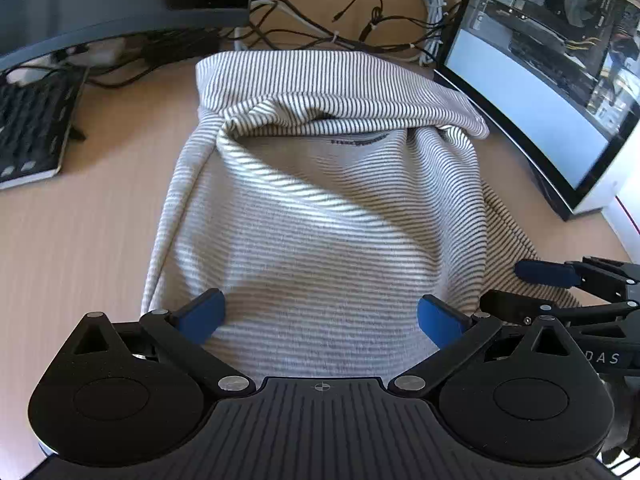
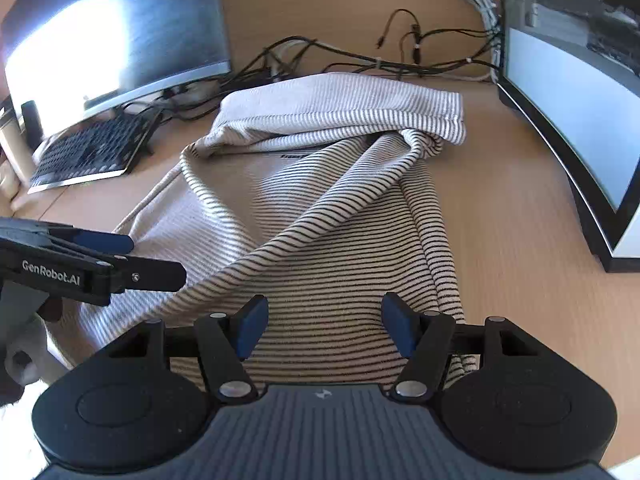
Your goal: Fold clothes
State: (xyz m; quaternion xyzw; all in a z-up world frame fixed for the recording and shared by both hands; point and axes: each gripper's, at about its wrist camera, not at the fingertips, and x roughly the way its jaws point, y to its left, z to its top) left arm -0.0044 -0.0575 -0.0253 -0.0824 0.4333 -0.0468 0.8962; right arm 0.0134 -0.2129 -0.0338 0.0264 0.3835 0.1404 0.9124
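Note:
A cream garment with thin dark stripes (image 1: 320, 216) lies on the wooden desk, its far part folded back toward me over the body. In the right wrist view the same garment (image 2: 340, 240) shows a sleeve laid diagonally across it. My left gripper (image 1: 320, 316) hovers open over the near hem, blue pads (image 1: 204, 314) wide apart, nothing between them. My right gripper (image 2: 324, 328) is open too, above the near right part of the cloth. Each gripper appears in the other's view: the right gripper (image 1: 560, 280) at the right edge, the left gripper (image 2: 100, 256) at the left edge.
A curved monitor (image 1: 540, 80) stands close on the right, another monitor (image 2: 100, 40) at the back left. A black keyboard (image 1: 28, 128) lies to the left. Tangled cables (image 1: 340, 36) run behind the garment. Bare desk (image 2: 520, 240) shows on the garment's right.

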